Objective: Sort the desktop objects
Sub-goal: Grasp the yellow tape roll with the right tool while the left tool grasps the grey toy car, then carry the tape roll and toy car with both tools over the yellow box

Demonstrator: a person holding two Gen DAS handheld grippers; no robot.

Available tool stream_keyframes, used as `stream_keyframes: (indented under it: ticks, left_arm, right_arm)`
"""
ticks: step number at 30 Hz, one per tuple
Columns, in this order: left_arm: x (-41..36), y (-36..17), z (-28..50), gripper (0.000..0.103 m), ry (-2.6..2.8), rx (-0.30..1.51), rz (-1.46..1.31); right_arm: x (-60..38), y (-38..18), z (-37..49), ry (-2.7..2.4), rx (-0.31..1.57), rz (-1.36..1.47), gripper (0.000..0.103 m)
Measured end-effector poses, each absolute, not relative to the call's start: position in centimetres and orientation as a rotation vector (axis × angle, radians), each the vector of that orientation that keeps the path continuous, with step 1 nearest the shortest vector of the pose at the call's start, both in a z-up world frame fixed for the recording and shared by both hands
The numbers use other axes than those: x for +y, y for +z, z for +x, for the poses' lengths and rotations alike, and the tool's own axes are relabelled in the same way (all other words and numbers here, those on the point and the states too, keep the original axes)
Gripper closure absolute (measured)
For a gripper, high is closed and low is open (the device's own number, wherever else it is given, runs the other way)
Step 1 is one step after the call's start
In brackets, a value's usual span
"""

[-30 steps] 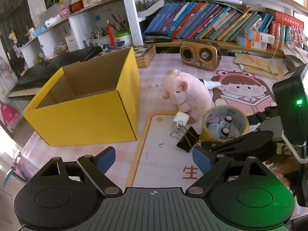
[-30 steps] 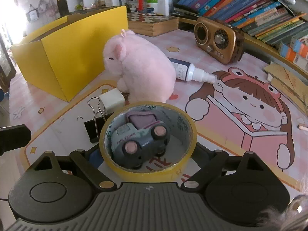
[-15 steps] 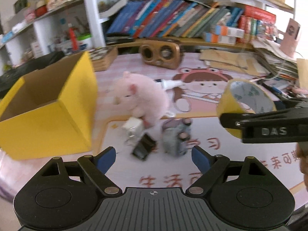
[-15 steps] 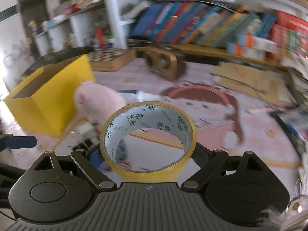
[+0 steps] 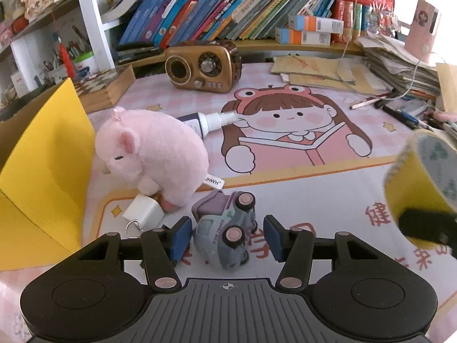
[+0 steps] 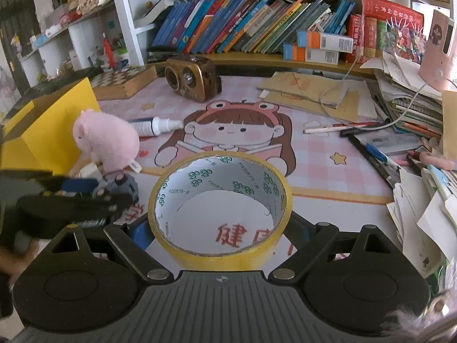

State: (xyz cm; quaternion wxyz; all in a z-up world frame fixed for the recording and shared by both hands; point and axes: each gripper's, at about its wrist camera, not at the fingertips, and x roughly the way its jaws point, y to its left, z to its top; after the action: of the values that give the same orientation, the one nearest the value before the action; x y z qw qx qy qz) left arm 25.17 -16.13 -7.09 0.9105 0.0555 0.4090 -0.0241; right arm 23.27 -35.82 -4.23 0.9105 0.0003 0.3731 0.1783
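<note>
My left tool (image 5: 224, 235) straddles the toy car (image 5: 224, 230), a small grey-blue truck with a mauve roof and pink wheel hubs. It lies tipped on its side on the desk (image 5: 314, 200), wheels facing right, long axis running away from me toward the pink plush pig (image 5: 151, 157). The jaws are closing around the car, pads not yet pressing it. My right tool (image 6: 220, 228), angled downward above the desk, holds the yellow tape roll (image 6: 220, 208) across its width, the roll's open core facing up toward me.
</note>
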Motion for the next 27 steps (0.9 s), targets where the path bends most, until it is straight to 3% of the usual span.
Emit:
stream_keyframes:
  ticks: [7, 9, 27]
  left_arm:
    - [-15.5, -8.1, 25.7, 0.054, -0.042, 0.877, 0.067]
    - [-15.6, -7.9, 25.6, 0.061, -0.043, 0.876, 0.07]
    - [-15.6, -0.8, 20.8, 0.061, -0.152, 0.75, -0.046]
  right_arm:
    - [-36.5, -4.6, 22.8, 0.376, 0.796, -0.005, 0.013]
    - [-36.6, -4.7, 22.6, 0.378, 0.805, -0.005, 0.013]
    - [-35.8, -4.1, 21.5, 0.42, 0.782, 0.008, 0.013]
